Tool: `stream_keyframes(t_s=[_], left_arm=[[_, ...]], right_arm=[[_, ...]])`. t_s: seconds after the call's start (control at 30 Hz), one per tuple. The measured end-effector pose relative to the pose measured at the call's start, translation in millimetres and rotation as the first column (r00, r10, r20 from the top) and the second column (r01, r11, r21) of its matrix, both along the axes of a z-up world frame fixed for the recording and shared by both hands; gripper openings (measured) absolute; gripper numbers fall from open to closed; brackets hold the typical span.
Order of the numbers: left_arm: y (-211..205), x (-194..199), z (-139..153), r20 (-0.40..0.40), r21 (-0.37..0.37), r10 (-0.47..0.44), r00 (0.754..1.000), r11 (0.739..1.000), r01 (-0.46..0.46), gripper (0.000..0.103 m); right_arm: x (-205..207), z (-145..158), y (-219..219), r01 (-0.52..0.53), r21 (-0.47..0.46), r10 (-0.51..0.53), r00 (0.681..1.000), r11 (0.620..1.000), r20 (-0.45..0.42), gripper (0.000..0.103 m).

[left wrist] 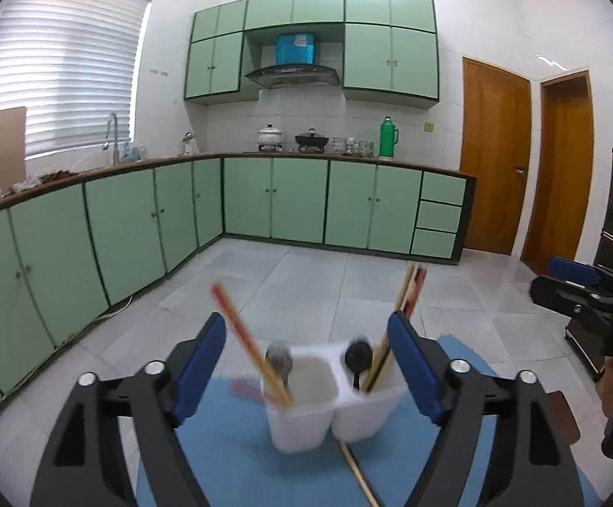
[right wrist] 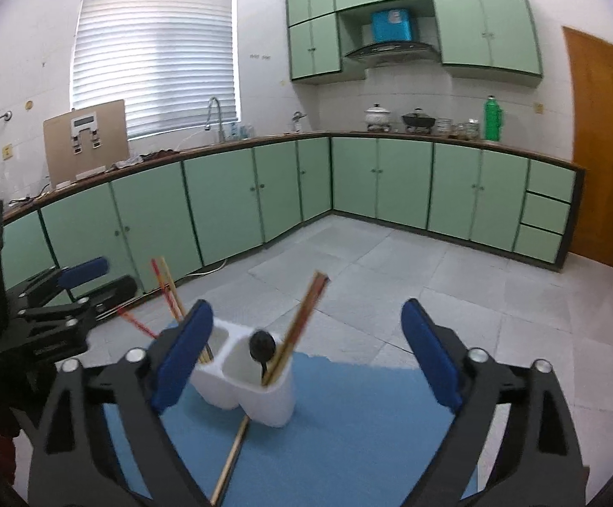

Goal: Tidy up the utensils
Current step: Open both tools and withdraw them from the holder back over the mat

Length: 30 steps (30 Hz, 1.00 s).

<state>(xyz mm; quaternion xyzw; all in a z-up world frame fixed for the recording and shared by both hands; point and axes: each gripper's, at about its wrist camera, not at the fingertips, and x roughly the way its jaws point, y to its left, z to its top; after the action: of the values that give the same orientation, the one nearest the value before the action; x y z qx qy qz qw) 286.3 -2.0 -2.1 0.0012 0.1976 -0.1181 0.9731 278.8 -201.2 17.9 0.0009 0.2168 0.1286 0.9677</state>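
Observation:
A white two-compartment utensil holder (left wrist: pixel 327 410) (right wrist: pixel 249 384) stands on a blue mat (left wrist: pixel 239 469) (right wrist: pixel 348 422). Its left compartment holds red-orange chopsticks (left wrist: pixel 249 346) and a grey spoon (left wrist: pixel 279 363). Its right compartment holds a black spoon (left wrist: pixel 358 357) (right wrist: pixel 263 348) and brown chopsticks (left wrist: pixel 395 321) (right wrist: pixel 300 325). One loose chopstick (left wrist: pixel 359 475) (right wrist: pixel 232 456) lies on the mat in front of the holder. My left gripper (left wrist: pixel 306 372) is open and empty, just behind the holder. My right gripper (right wrist: pixel 306 359) is open and empty, right of the holder.
Green base cabinets (left wrist: pixel 272 198) line the far walls, with pots and a green flask (left wrist: pixel 388 137) on the counter. Two wooden doors (left wrist: pixel 494 156) are at the right. Grey floor tiles (right wrist: pixel 391 270) lie beyond the mat.

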Motion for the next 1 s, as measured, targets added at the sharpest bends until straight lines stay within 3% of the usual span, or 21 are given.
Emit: stream_keyframes(t_s=[0.1, 0.33, 0.63, 0.87, 1.0], left_arm=[[5, -23, -23, -0.044, -0.007, 0.021, 0.999, 1.000, -0.022, 0.083], [8, -61, -85, -0.178, 0.027, 0.065, 0.982, 0.998, -0.061, 0.085], [15, -101, -156, -0.345, 0.085, 0.100, 0.933, 0.994, -0.075, 0.085], [20, -114, -182, -0.418, 0.139, 0.130, 0.899, 0.987, -0.078, 0.086], [28, -118, -185, -0.436, 0.130, 0.141, 0.889, 0.987, -0.092, 0.088]], right_arm=[[-22, -23, -6, 0.021, 0.000, -0.021, 0.999, 1.000, -0.040, 0.095], [-65, -88, -4, 0.063, -0.015, -0.064, 0.987, 0.998, -0.148, 0.096], [-108, -162, 13, 0.065, 0.020, -0.055, 0.944, 0.998, -0.325, 0.096], [-129, -199, 26, 0.055, -0.006, -0.052, 0.906, 0.998, -0.420, 0.096], [-138, -211, 33, 0.042, -0.013, -0.043, 0.889, 0.999, -0.455, 0.096]])
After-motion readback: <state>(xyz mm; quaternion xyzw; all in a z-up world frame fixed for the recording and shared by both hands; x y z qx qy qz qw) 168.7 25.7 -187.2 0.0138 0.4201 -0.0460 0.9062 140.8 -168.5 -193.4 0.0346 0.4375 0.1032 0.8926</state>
